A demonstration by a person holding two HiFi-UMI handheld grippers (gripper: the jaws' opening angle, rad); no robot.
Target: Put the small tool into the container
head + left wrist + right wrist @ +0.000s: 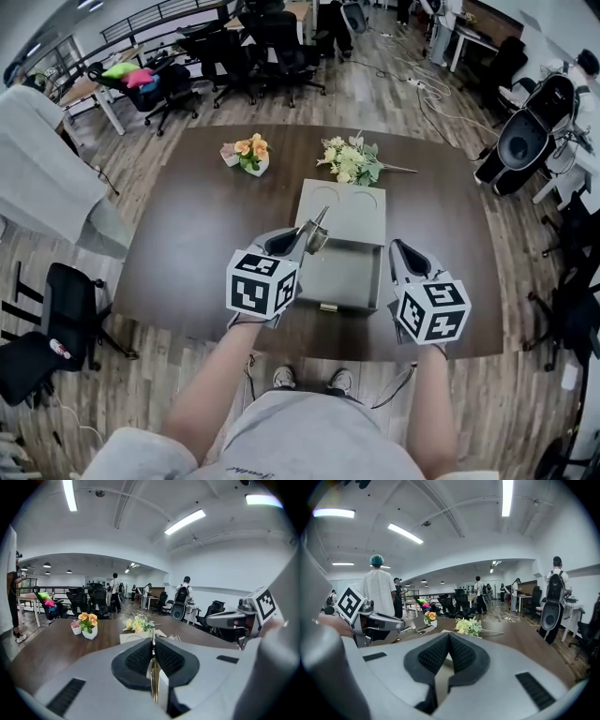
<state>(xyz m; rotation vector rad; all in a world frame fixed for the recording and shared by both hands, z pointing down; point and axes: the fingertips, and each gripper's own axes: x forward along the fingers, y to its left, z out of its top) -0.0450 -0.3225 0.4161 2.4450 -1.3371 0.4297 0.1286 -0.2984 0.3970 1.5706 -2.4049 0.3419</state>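
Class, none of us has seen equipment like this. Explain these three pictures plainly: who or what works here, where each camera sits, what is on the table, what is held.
No robot here: a person holds a two-jaw gripper in each hand. One picture comes from a camera on the person's head, looking down; the other two come from cameras riding on the grippers. On the table are an open grey container, a pot of orange flowers and a pale bouquet. The left gripper is shut on a small metal tool, held over the container. The right gripper is shut and empty.
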